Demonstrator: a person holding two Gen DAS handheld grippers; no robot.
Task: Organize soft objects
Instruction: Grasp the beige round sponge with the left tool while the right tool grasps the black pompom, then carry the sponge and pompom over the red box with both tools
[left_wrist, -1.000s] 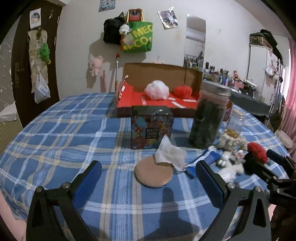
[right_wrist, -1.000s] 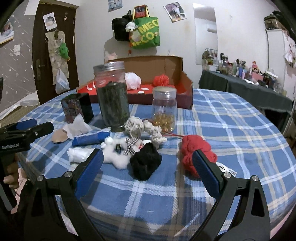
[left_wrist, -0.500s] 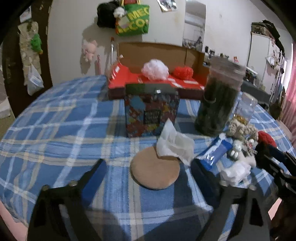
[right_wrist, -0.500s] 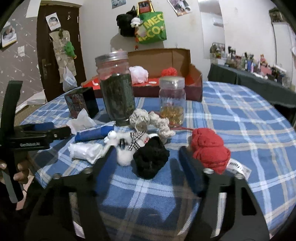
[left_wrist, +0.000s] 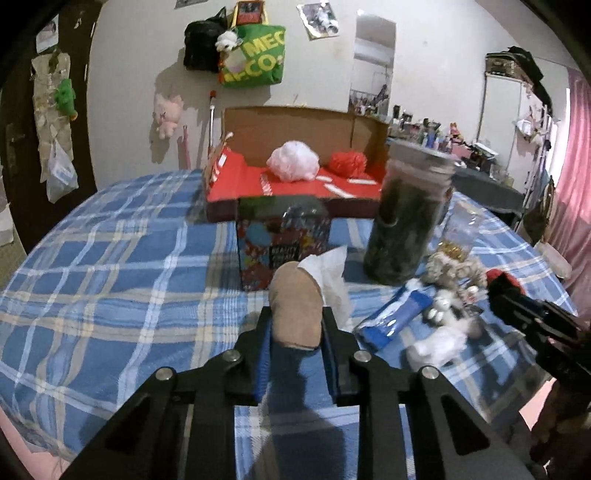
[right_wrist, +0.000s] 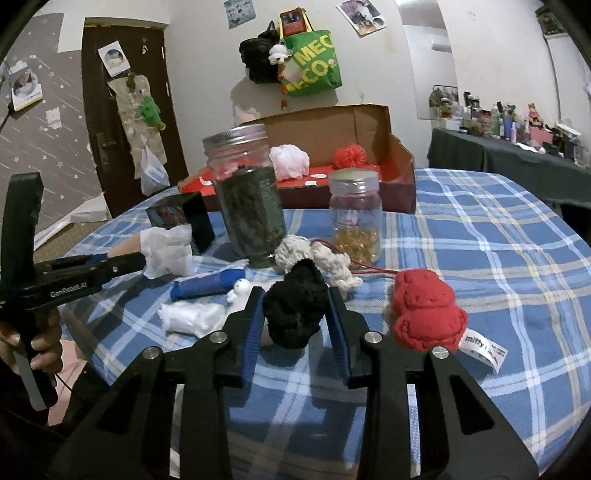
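Left wrist view: left hand-held gripper (left_wrist: 295, 325), jaws just closed in, now narrow and clamped on tan round pad (left_wrist: 294, 308), folded upward between the pads. Soft, light, bends under squeeze; best pinched at its middle, as now, not at a floppy edge. Just beyond, white tissue (left_wrist: 328, 273) touching the pad, likely to drag along. Farther off, patterned box (left_wrist: 282, 240), then red cardboard box (left_wrist: 295, 184) holding a white puff (left_wrist: 293, 161).

Right wrist view: right hand-held gripper (right_wrist: 295, 312), jaws also just closed, pressed on black knitted ball (right_wrist: 295, 308). Squashy, weightless, grippy yarn; little risk of slipping. Right of it, red knitted toy (right_wrist: 424, 308) lying on the counter (right_wrist: 498, 240). Beyond, two glass jars, fragile, worth avoiding.
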